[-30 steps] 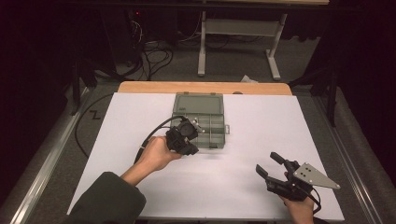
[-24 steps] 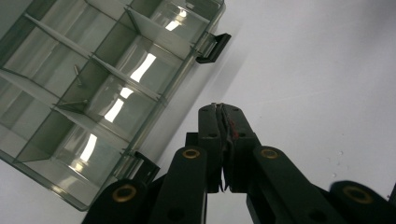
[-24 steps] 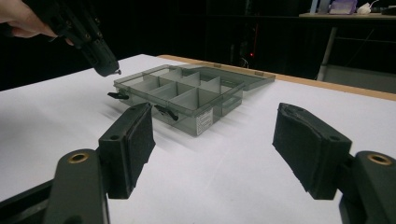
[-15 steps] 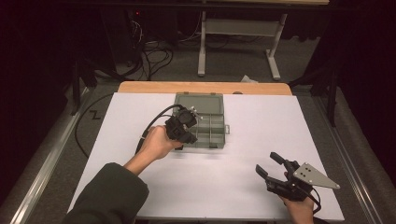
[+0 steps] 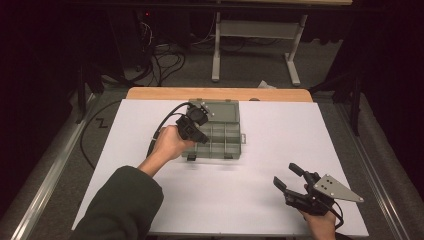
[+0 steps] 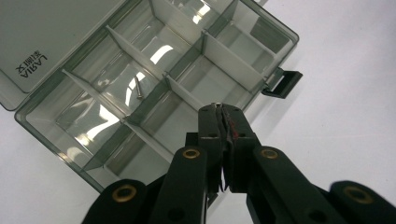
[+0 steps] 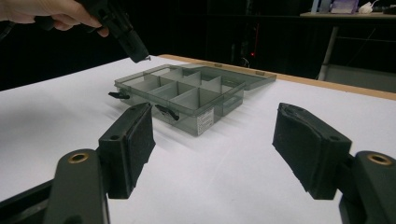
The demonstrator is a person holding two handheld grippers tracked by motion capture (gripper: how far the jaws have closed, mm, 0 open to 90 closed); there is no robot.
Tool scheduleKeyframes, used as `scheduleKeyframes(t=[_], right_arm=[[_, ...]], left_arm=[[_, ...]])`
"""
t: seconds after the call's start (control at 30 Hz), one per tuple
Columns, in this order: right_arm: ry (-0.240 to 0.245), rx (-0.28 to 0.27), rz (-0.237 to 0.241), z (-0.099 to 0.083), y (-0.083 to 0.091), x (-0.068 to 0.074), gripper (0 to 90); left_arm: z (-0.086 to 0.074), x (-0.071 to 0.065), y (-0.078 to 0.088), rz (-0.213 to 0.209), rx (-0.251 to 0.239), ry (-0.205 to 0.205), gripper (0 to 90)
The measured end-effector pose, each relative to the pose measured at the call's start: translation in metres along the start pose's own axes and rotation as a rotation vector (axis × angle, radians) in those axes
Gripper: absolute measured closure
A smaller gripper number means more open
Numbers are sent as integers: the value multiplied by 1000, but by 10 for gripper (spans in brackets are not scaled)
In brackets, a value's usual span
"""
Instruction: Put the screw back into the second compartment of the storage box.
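At centre left of the high view, the left gripper point(image 5: 204, 141) hangs over the near left corner of the open box point(image 5: 241, 146), jaws pressed together on what looks like a tiny screw point(image 6: 215, 104), a silver speck at the very tips in the left gripper view. It is too small to tell which way it points. One loose screw point(image 6: 138, 88) already lies in a compartment left of centre in that view, its long axis nearly up and down the frame. The other compartments look empty, so the sorting appears barely begun: the pinched screw has yet to be dropped in. In the high view the box lies with its long side across the frame, lid point(image 5: 220, 107) folded back toward the top and latches facing the bottom. At lower right, the right gripper point(image 5: 286, 174) rests on the table point(image 5: 280, 125) with jaws spread wide, gripping nothing.
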State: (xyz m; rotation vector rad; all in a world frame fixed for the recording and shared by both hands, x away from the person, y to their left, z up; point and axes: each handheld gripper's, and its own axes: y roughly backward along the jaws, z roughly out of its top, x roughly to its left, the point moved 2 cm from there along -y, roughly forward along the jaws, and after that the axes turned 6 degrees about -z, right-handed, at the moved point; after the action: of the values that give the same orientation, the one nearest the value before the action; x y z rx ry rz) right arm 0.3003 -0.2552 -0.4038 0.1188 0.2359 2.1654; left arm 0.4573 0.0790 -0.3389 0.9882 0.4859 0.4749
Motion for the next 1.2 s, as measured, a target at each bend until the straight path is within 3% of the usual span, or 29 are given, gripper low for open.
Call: scheduleKeyframes(t=[0.37, 0.57, 1.2], right_arm=[[-3, -1, 3, 0, 0, 0, 307], [-2, -1, 3, 0, 0, 0, 308], [-1, 2, 9, 0, 0, 0, 307]], left_arm=[[5, 20, -9, 15, -8, 65, 870], [6, 34, -14, 19, -17, 122, 870], [17, 50, -34, 55, 35, 164, 869]])
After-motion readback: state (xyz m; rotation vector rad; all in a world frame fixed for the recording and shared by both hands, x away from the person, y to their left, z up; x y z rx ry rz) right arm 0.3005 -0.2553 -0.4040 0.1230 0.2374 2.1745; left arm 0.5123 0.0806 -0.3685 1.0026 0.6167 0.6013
